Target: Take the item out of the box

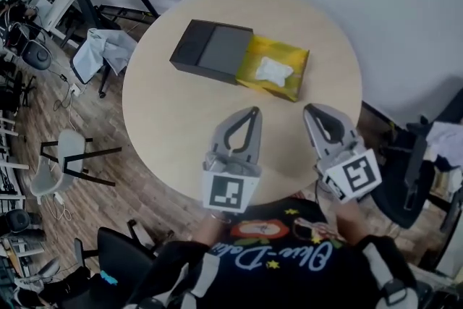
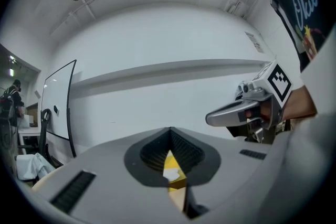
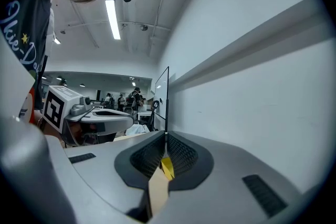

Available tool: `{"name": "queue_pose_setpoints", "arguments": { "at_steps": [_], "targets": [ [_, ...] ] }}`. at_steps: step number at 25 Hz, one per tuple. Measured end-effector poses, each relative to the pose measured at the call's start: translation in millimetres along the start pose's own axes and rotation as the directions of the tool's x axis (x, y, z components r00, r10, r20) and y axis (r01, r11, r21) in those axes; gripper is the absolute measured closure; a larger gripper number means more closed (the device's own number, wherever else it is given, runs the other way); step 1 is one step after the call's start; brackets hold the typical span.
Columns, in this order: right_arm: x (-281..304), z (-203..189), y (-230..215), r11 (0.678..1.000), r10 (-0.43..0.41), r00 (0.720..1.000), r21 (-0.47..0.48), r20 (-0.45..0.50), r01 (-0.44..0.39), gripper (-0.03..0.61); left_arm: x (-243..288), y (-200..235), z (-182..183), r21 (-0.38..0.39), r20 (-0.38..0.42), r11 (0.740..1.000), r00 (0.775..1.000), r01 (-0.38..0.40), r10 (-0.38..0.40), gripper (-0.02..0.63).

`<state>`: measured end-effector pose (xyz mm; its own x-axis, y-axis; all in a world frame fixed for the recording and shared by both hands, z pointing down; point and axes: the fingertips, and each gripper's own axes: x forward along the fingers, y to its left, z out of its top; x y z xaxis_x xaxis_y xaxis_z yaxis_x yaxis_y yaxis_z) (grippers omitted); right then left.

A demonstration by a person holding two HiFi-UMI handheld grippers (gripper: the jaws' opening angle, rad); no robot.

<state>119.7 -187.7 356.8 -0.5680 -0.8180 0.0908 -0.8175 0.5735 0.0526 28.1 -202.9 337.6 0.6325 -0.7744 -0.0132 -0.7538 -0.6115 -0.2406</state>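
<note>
Both the left gripper [image 1: 250,118] and right gripper [image 1: 311,115] are clenched on nothing, over the near edge of the table [image 1: 173,123]; ahead of them lies the box [image 1: 211,51] (yellow drawer [image 1: 295,54] slid out), white item [image 1: 273,70] inside.

The head view looks steeply down on the round surface [image 1: 173,141], with the left gripper [image 1: 252,112] and right gripper [image 1: 309,109] close beneath it. Each gripper view rides low behind its own jaws, facing the white wall [image 2: 157,107]. Both glimpse the yellow box [image 2: 171,169] and the other gripper alongside.
</note>
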Motion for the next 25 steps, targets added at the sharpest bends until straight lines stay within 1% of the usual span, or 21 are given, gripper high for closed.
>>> {"name": "queue_pose_setpoints", "arguments": {
  "at_steps": [3, 7, 12, 17, 21, 25],
  "targets": [
    [8, -6, -10, 0.999, 0.038, 0.999, 0.011, -0.015, -0.038, 0.581, 8, 2, -4, -0.006, -0.024, 0.999, 0.999, -0.033, 0.033, 0.620],
    [19, -10, -24, 0.997, 0.082, 0.996, 0.010, -0.019, -0.082, 0.581, 19, 7, -6, 0.021, -0.043, 0.997, 0.996, -0.072, 0.073, 0.620],
    [26, -18, -36, 0.992, 0.126, 0.992, 0.024, -0.033, -0.125, 0.581, 27, 8, -13, 0.026, -0.099, 0.994, 0.989, -0.105, 0.107, 0.620],
    [34, -25, -45, 0.988, 0.154, 0.987, 0.013, -0.050, -0.153, 0.581, 33, 13, -11, 0.067, -0.103, 0.990, 0.986, -0.122, 0.128, 0.620],
    [44, -31, -48, 0.987, 0.161, 0.984, 0.024, -0.076, -0.159, 0.581, 32, 22, -18, 0.034, -0.127, 0.988, 0.980, -0.149, 0.152, 0.620],
    [55, -37, -53, 0.987, 0.158, 0.982, 0.024, -0.103, -0.156, 0.580, 37, 30, -26, -0.004, -0.137, 0.988, 0.979, -0.155, 0.153, 0.620]
  ]
}}
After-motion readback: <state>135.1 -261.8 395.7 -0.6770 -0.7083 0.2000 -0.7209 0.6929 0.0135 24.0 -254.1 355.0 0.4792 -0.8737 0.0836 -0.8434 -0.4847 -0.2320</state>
